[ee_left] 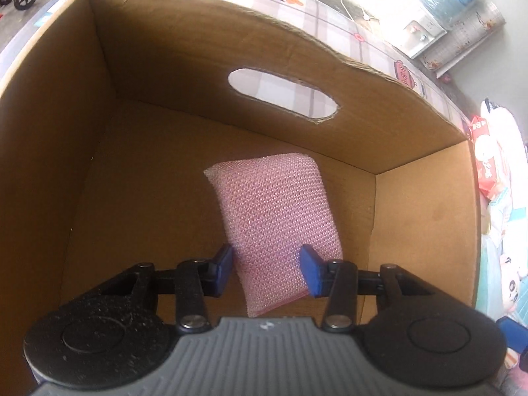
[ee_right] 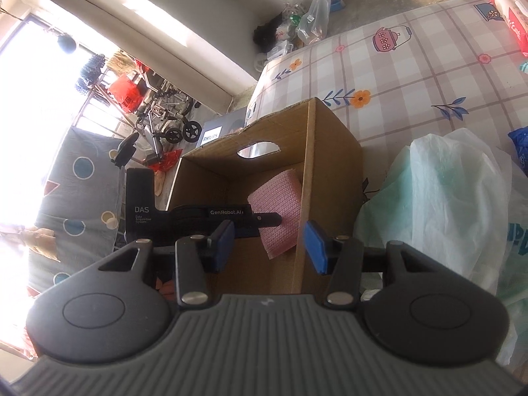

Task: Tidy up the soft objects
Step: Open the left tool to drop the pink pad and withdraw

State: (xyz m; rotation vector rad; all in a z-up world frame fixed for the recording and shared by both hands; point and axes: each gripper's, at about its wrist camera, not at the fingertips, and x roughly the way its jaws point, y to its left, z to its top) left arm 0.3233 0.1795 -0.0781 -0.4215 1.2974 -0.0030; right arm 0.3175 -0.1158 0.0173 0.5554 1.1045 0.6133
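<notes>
Nearest my left camera sits the grey ribbed body of the left gripper [ee_left: 267, 265], its blue pads pinching the near end of a pink, bubbly-textured rectangular sponge pad [ee_left: 277, 217]. The sponge hangs down inside the open brown cardboard box [ee_left: 49, 165], its far end close to the box floor; I cannot tell whether it touches. An oval handle hole [ee_left: 282, 94] is cut in the far wall. From my right camera, the right gripper [ee_right: 272, 242] has its blue pads spread apart with nothing between them; it hovers above and just outside the near corner of the box, the box's edge showing in the gap. The box stands on a bed covered by a checked sheet printed with flowers and teapots [ee_right: 412, 76]. Just beside the box lies a heap of pale green and white plastic bags [ee_right: 445, 198]. Beyond the bed I see a grey concrete floor [ee_right: 379, 3], a bright window [ee_right: 29, 82], a folded wheelchair [ee_right: 168, 112] and a grey cushion with coloured circles [ee_right: 79, 181].
</notes>
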